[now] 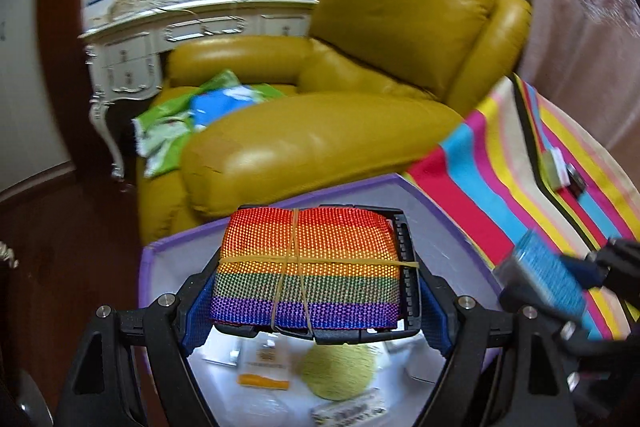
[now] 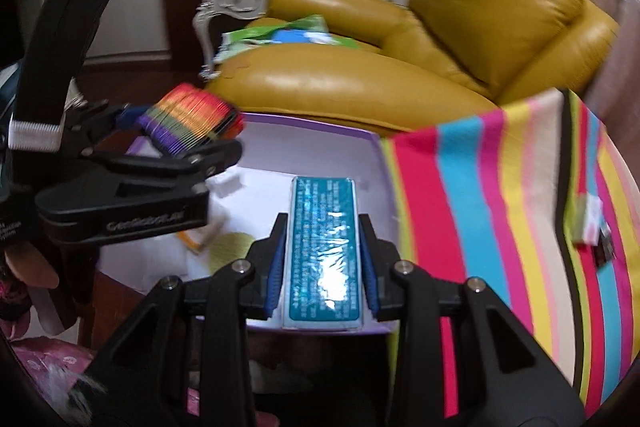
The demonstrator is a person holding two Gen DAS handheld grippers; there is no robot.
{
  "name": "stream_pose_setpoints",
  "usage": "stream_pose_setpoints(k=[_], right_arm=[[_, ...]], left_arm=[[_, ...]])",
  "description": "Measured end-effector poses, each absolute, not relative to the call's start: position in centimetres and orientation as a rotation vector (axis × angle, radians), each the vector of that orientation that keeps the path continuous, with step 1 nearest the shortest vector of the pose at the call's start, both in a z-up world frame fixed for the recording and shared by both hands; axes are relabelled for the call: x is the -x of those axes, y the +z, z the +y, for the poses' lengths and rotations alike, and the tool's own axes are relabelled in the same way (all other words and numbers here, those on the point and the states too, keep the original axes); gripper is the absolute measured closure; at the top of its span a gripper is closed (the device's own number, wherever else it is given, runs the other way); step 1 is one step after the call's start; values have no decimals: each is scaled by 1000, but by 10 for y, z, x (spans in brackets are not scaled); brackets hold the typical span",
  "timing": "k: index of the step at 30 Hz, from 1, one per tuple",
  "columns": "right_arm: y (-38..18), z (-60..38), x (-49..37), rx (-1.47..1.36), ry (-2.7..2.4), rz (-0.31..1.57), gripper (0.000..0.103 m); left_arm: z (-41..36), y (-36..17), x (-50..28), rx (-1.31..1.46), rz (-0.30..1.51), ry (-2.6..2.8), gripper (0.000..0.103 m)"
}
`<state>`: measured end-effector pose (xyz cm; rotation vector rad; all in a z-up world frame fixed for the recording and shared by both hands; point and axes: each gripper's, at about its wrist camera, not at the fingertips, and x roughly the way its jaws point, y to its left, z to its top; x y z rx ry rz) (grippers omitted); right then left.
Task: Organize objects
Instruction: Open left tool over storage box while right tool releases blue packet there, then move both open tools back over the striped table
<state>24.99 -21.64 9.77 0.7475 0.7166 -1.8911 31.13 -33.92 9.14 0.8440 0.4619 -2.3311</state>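
I hold both loads over the purple box (image 2: 376, 147) for dropping in: left claw (image 1: 316, 291) clamped on the banded rainbow strap (image 1: 308, 267), right claw (image 2: 322, 259) gripping the teal packet (image 2: 322, 247)

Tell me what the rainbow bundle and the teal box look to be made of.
Rainbow bundle: woven nylon-like webbing, going by its dotted weave texture, tied with a rubber band.
Teal box: probably cardboard under clear glossy wrap, given the crinkled glare on its face.
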Motion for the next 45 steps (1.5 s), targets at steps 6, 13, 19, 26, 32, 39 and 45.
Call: stream_pose_setpoints(k=[6, 13, 19, 26, 32, 39, 45], right_arm=[[94, -232, -270, -657, -1819, 720, 39], [116, -164, -214, -708, -1999, 470, 26], [114, -81, -153, -822, -2235, 386, 23], [84, 25, -90, -1030, -2472, 362, 21], [50, 90, -31, -1193, -2542, 372, 20], [39, 135, 48, -1261, -2565, 452, 20], [37, 130, 123, -1229, -2539, 525, 20]], left_arm=[[-352, 110, -337, -694, 460, -2256, 17], [-331, 133, -329, -608, 344, -2301, 4], [-258, 125, -250, -841, 271, -2536, 3], [-148, 94, -112, -1129, 278, -2769, 3], [-101, 47, 13, -1263, 150, -2770, 3], [-109, 18, 64, -1304, 157, -2726, 3], [-105, 9, 74, -1366, 101, -2697, 0]])
